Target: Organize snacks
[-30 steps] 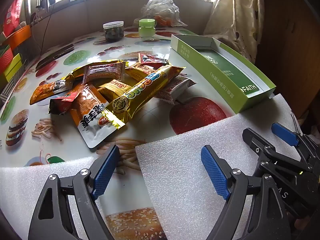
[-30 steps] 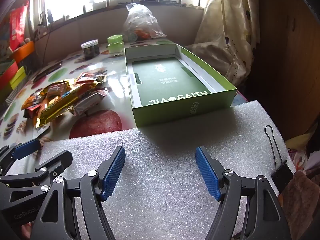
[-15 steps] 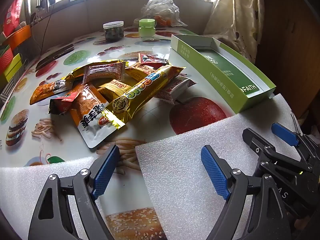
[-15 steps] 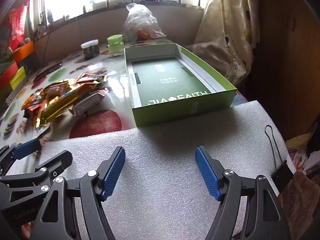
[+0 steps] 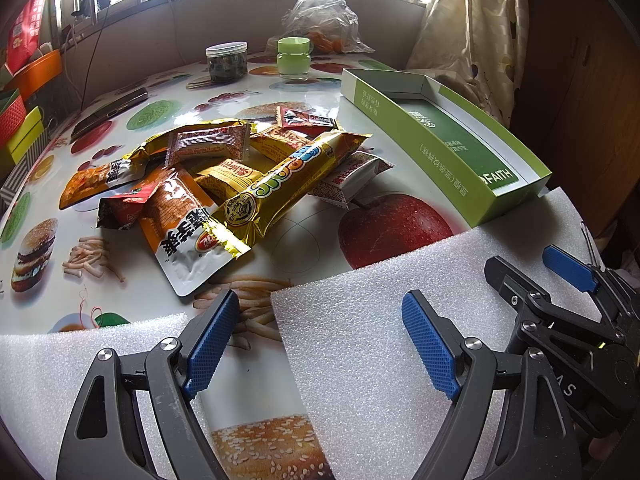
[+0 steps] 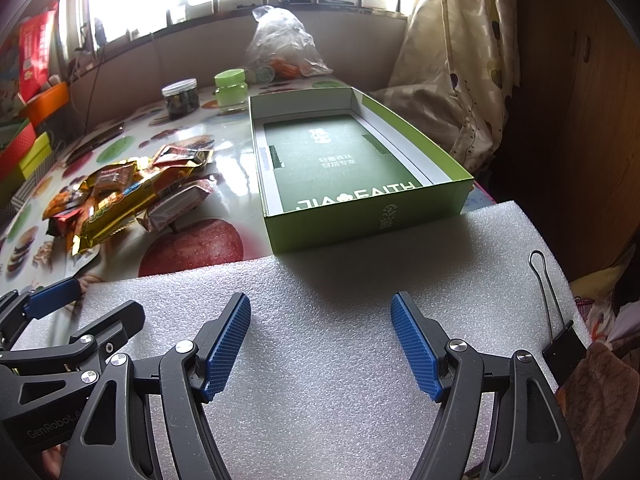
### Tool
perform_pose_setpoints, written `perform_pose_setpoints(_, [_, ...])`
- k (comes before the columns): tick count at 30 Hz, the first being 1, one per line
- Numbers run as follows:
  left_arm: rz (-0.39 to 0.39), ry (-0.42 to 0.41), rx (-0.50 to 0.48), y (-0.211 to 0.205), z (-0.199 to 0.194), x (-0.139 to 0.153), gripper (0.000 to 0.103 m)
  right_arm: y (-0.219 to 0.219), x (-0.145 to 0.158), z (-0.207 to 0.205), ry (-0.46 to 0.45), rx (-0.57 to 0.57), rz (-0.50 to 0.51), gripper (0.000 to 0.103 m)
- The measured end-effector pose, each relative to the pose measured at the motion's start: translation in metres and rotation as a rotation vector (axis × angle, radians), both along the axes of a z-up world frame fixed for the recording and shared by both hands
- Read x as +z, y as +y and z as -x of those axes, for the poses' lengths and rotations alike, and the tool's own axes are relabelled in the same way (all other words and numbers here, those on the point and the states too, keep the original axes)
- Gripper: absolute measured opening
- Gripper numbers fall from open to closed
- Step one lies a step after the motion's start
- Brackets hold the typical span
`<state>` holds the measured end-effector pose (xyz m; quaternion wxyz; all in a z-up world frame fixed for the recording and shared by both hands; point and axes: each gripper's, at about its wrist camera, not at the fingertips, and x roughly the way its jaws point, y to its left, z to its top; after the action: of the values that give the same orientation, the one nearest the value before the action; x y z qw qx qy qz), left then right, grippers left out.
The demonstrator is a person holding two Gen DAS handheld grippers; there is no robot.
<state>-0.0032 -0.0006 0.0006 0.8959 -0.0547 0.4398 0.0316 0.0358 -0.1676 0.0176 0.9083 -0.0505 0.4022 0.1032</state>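
A pile of snack packets [image 5: 224, 176] lies on the fruit-print table, with a long gold packet [image 5: 288, 184] on top; the pile also shows in the right wrist view [image 6: 120, 196]. An empty green box [image 6: 360, 176] stands to the right of the pile, and it shows in the left wrist view [image 5: 448, 136] too. My left gripper [image 5: 320, 344] is open and empty, low over the near table edge, short of the pile. My right gripper [image 6: 320, 344] is open and empty over white foam, in front of the box.
White foam sheets [image 6: 340, 300] cover the near table edge. A black binder clip [image 6: 560, 344] lies on the foam at right. A dark jar [image 5: 226, 60], a green jar [image 5: 294, 58] and a plastic bag [image 5: 320, 12] stand at the back. A phone [image 5: 108, 112] lies at left.
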Motion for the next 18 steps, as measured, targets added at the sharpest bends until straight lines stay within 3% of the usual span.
perform_pose_setpoints(13, [0.051,0.048,-0.023,0.012,-0.003,0.009,0.084,-0.001,0.006,-0.003,0.017,0.003,-0.004,0.073])
perform_pose_setpoints(18, [0.028,0.011,-0.002,0.025,-0.002,0.023,0.084,-0.002,0.021,0.003,-0.033,0.021,-0.016,0.072])
